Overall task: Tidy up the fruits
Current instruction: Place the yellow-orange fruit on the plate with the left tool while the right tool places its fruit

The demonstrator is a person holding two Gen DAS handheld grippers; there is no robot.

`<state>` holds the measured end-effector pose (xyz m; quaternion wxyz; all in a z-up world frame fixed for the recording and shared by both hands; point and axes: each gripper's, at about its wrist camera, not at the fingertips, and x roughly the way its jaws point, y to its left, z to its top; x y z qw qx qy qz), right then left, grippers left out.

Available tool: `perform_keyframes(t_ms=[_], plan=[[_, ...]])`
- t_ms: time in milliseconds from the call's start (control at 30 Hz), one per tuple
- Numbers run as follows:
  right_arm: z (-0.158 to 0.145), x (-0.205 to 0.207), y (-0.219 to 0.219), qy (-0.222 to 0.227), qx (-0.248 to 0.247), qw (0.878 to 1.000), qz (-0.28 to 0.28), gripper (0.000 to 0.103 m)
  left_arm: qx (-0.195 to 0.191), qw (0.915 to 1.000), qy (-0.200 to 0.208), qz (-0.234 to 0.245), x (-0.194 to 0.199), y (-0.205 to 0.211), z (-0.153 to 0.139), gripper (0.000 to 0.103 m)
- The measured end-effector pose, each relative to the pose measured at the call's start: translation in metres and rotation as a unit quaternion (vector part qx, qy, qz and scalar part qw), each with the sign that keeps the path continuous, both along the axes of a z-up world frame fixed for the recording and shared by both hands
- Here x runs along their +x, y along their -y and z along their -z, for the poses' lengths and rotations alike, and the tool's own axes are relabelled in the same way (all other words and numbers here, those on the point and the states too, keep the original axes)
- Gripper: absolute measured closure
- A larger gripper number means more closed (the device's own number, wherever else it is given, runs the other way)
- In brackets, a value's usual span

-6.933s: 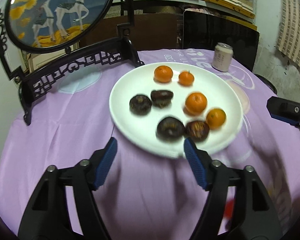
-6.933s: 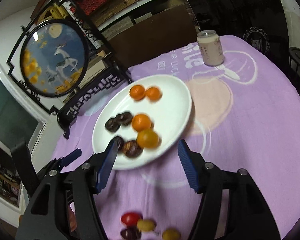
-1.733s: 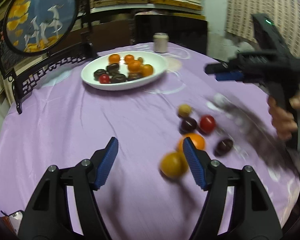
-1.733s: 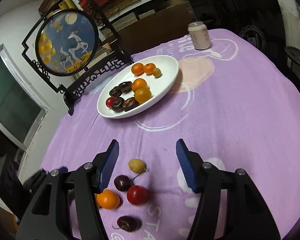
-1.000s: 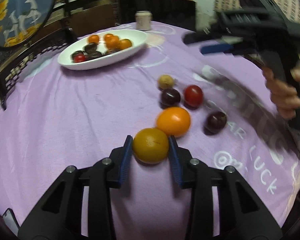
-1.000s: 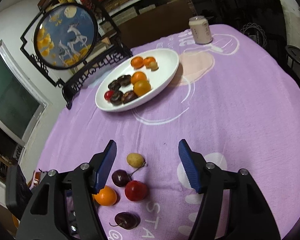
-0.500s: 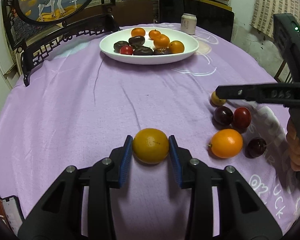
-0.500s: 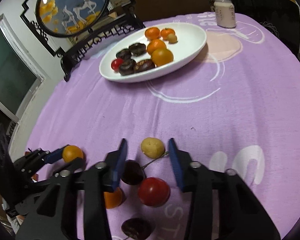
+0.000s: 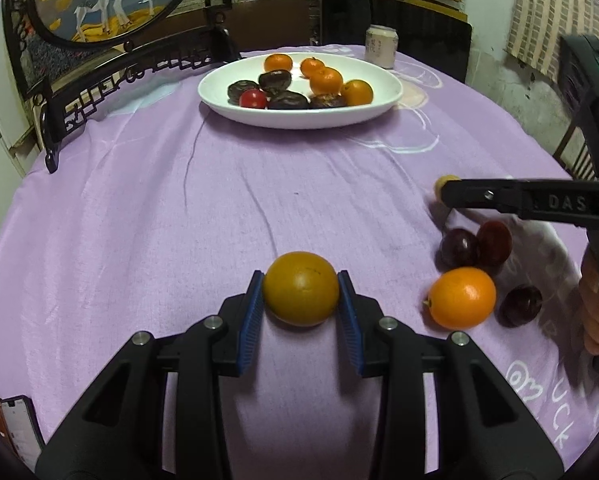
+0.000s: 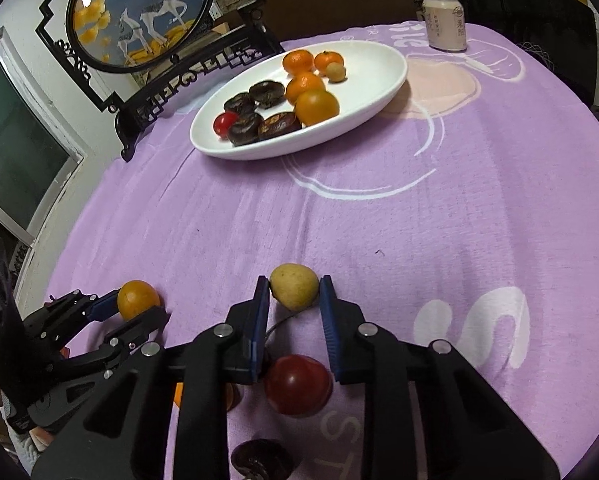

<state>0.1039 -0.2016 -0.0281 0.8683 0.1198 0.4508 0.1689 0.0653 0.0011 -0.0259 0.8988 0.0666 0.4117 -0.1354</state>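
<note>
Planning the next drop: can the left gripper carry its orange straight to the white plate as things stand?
Probably yes. The left gripper is shut on the orange, and only bare purple cloth lies between it and the white plate. The right gripper sits off to the side.

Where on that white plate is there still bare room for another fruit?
The plate is bare along its right side, toward the can, and along the near rim. Its left and middle are crowded with oranges and dark fruits.
</note>
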Motion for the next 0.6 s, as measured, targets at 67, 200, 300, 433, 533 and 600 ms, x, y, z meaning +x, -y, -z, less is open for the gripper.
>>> perform_keyframes(t_ms=[67, 200, 300, 433, 533, 600], plan=[[-0.006, -0.002, 0.006, 0.01, 0.009, 1.0, 0.007, 0.077, -0.005, 0.9999, 0.006, -0.011, 0.004, -0.002, -0.006, 0.066], [-0.021, -0.004, 0.02, 0.032, 0.027, 0.999, 0.027, 0.077, -0.02, 0.9991, 0.026, -0.026, 0.017, -0.001, -0.029, 0.066], [-0.036, 0.003, 0.032, 0.044, 0.045, 0.997, 0.041, 0.077, -0.026, 0.9985, 0.039, -0.027, 0.032, 0.007, -0.046, 0.066], [-0.064, 0.024, 0.042, 0.064, 0.058, 0.995, 0.059, 0.077, -0.034, 0.9975, 0.056, -0.026, 0.059, 0.02, -0.067, 0.066], [-0.08, 0.042, 0.043, 0.077, 0.064, 0.993, 0.065, 0.077, -0.049, 0.9967, 0.058, -0.029, 0.084, 0.025, -0.076, 0.066], [-0.084, 0.055, 0.041, 0.08, 0.067, 0.992, 0.067, 0.077, -0.051, 0.9961, 0.061, -0.038, 0.102, 0.027, -0.078, 0.066]])
